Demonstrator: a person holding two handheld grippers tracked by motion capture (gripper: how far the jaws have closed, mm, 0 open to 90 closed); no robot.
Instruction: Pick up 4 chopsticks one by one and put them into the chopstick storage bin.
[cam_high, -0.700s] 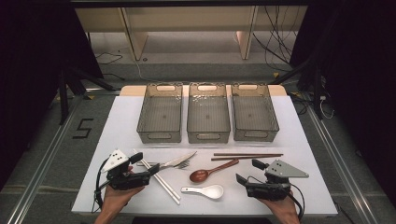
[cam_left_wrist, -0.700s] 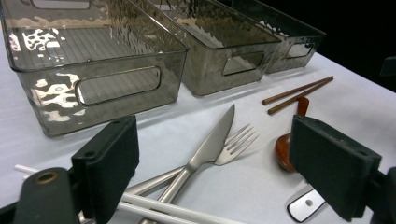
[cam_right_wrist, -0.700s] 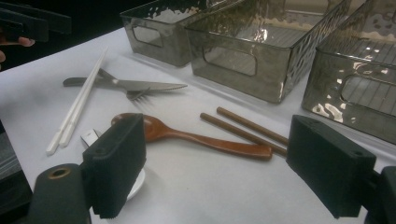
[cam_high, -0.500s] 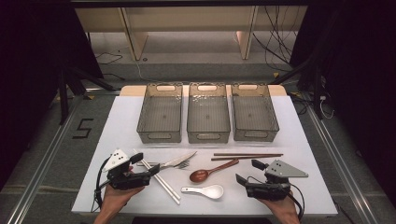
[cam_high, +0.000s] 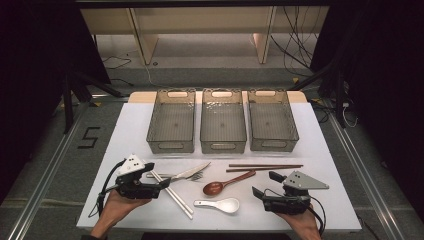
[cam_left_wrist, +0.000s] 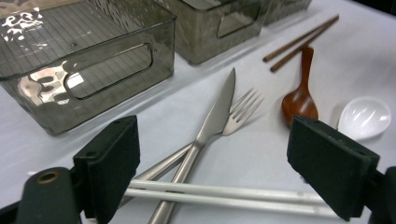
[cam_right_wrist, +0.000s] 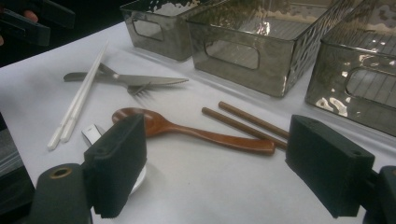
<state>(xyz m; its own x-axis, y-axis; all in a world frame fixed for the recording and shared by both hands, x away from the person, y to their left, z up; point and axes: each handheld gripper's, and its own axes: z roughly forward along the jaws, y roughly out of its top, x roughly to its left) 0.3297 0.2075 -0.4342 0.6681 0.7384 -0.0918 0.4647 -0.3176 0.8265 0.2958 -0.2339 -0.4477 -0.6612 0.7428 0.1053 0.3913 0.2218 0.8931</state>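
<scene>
We're in a lab-style recording bay here: white table (cam_high: 325, 150) ringed by black curtains (cam_high: 35, 60). Loose cables (cam_high: 295, 40) trail on the floor, with a taped numeral (cam_high: 90, 137).

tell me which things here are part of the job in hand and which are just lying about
In the job:
- left gripper, jaws open, at the white plastic chopsticks
- steel table knife and steel fork crossing them
- right gripper, jaws open and empty

Lying about for now:
- brown wooden spoon
- white ceramic soup spoon
- brown wooden chopsticks
- three smoky clear plastic bins, all empty
</scene>
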